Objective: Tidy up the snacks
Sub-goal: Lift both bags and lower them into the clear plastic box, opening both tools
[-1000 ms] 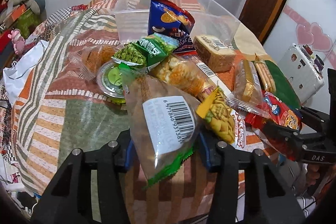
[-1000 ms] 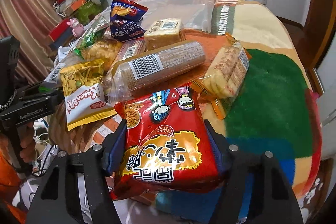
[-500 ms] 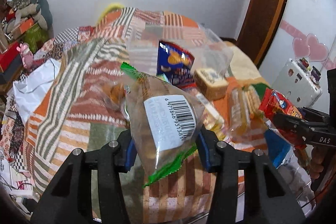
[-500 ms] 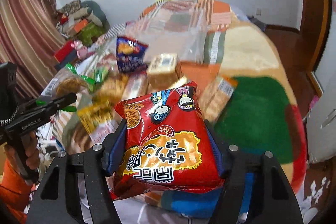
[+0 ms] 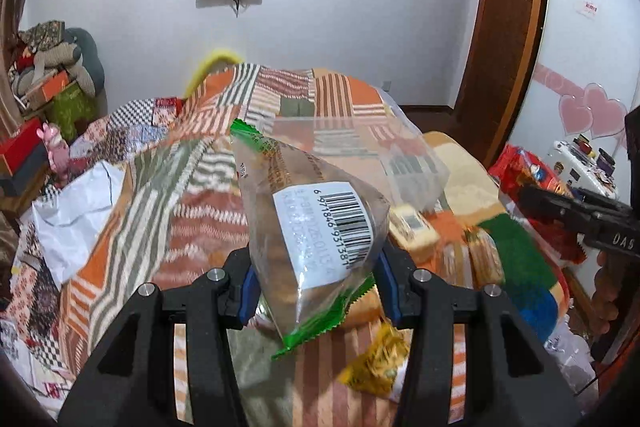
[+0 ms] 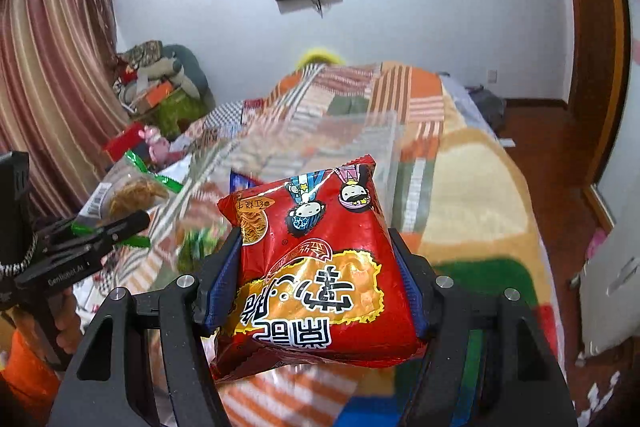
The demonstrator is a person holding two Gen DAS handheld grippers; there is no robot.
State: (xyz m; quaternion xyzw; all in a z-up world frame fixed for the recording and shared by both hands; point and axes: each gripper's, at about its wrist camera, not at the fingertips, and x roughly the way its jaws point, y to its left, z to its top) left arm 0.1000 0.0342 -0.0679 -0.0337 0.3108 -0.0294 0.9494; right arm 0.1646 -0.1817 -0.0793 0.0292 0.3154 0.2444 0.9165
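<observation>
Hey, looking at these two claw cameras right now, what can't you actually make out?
- Left wrist view: the snacks on the bed are motion-blurred and partly hidden behind the clear packet in the left claw.
- Right wrist view: the clear bin is smeared; its contents are hidden behind the red noodle packet in the right claw.
- Left view: the barcode label's small print is unreadable.

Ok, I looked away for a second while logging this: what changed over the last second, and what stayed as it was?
Both grippers rose off the bed, carrying their packets up toward the clear bin. The left gripper lifted the clear packet away from the snack pile; the right gripper raised the red noodle packet. Nothing was taken hold of or let go: both grips are unchanged, and the remaining snacks still lie on the blanket.
</observation>
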